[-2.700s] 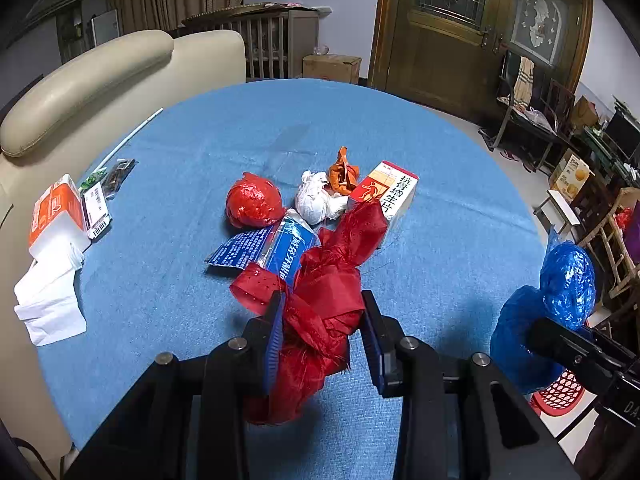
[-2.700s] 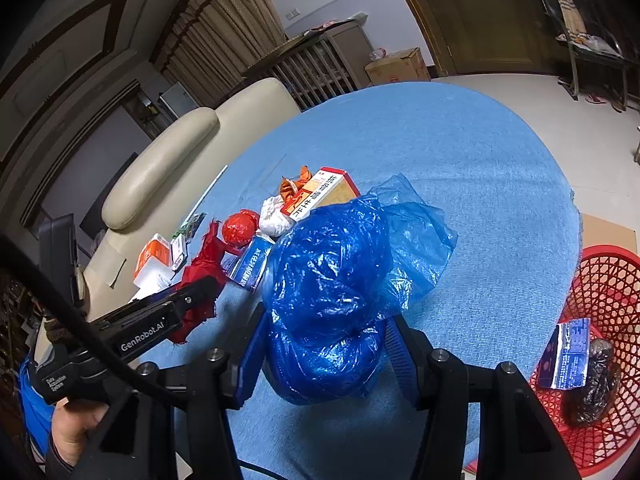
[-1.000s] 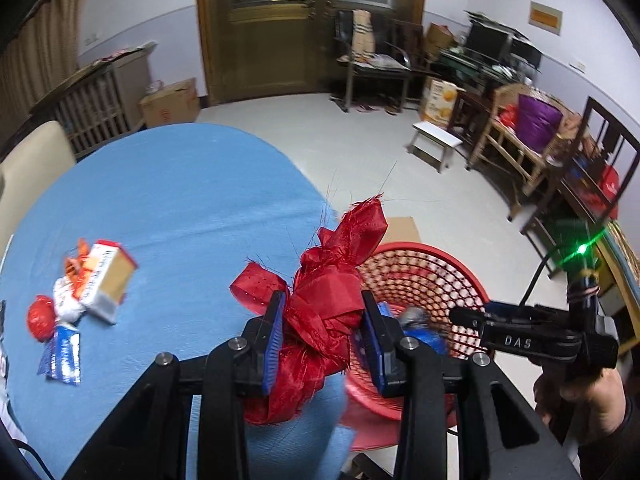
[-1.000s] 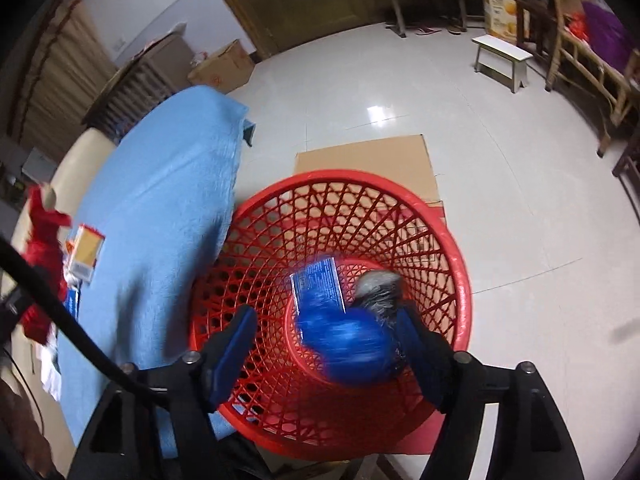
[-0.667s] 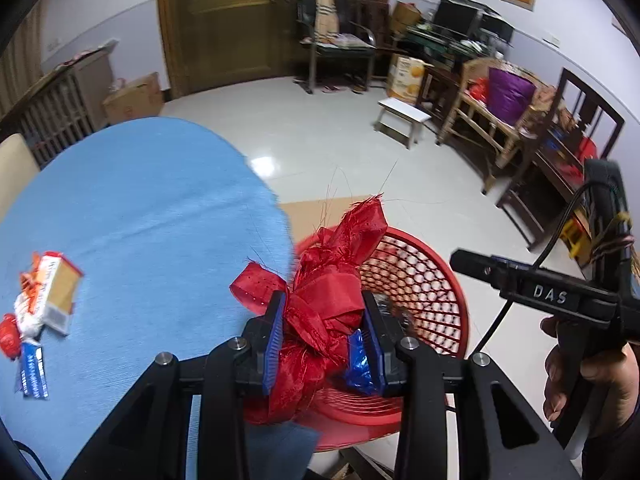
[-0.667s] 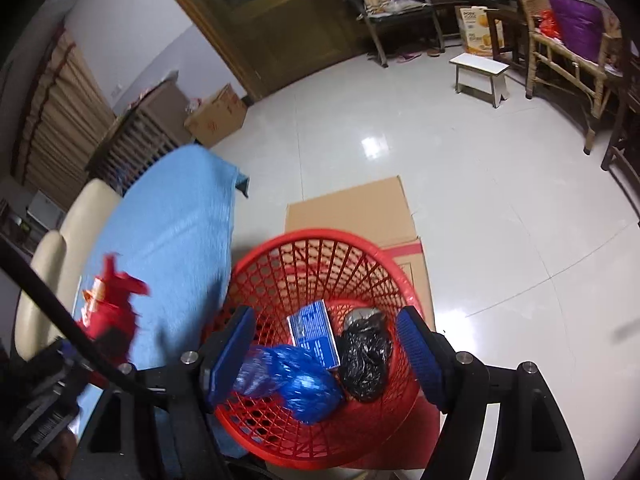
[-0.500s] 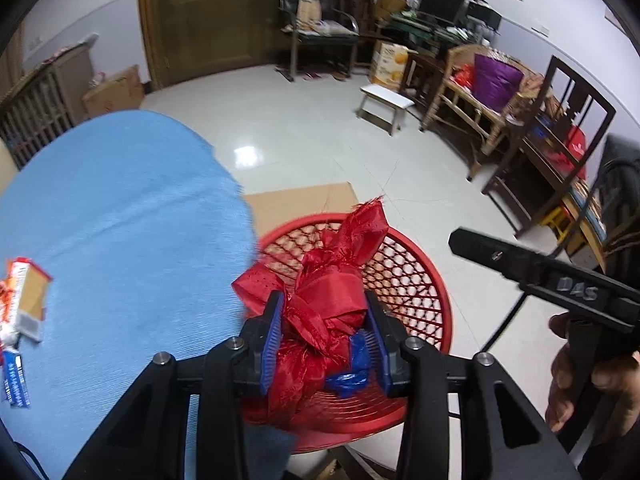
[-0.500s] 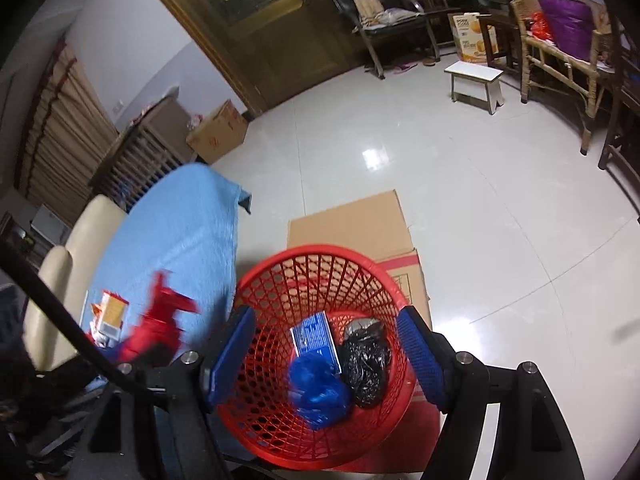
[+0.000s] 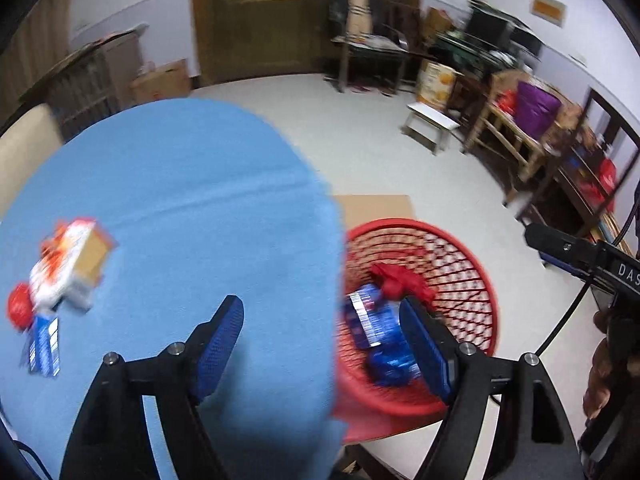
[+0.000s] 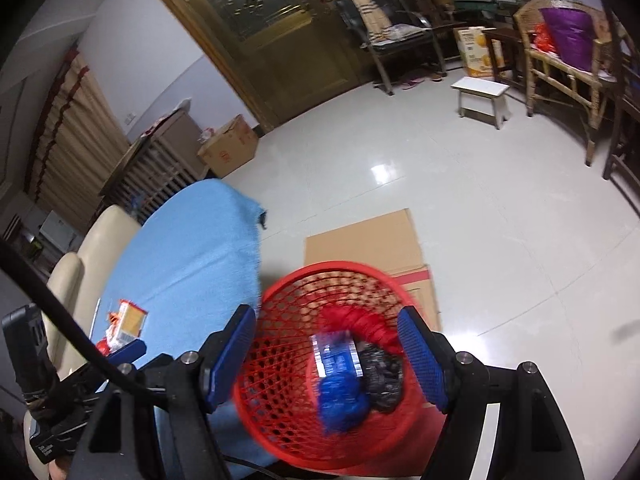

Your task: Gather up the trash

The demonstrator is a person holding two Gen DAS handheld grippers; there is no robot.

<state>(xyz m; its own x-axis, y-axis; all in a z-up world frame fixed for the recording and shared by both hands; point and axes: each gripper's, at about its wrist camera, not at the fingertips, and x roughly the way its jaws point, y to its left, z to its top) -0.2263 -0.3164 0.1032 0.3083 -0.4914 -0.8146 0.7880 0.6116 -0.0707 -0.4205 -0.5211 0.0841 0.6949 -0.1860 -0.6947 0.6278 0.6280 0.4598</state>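
The blue-clothed table [image 9: 192, 200] fills the left of the left wrist view, and just off its edge, down on the floor, stands the red mesh basket [image 9: 476, 280] on a flattened sheet of cardboard [image 10: 360, 248]. Both grippers are empty-handed. The left gripper [image 9: 322, 340] has its jaws spread wide, one finger over the cloth, the other over the basket, nothing between them. The right gripper [image 10: 328, 350] is just as wide, hanging right above the basket mouth.

Inside the basket: a red bag [image 10: 360, 322] lying toward the far wall, a blue bag [image 10: 340, 400] low in front, a blue printed packet [image 10: 334, 352] between them and a dark crumpled bag [image 10: 380, 372] beside it. All of it sits well below the rim, so this round of dropping looks done.

What remains is back on the table — a small cluster near its left side, blurred here: an orange-and-white carton [image 9: 78, 252], a red ball of wrapping [image 9: 20, 308] and a blue packet [image 9: 42, 344] close together, seemingly touching.

The next move, as I read it, is a swing back over the cloth with jaws kept wide. The carton is rigid and wants a grip across its narrow faces; the flat packet will be harder — it hugs the fabric.
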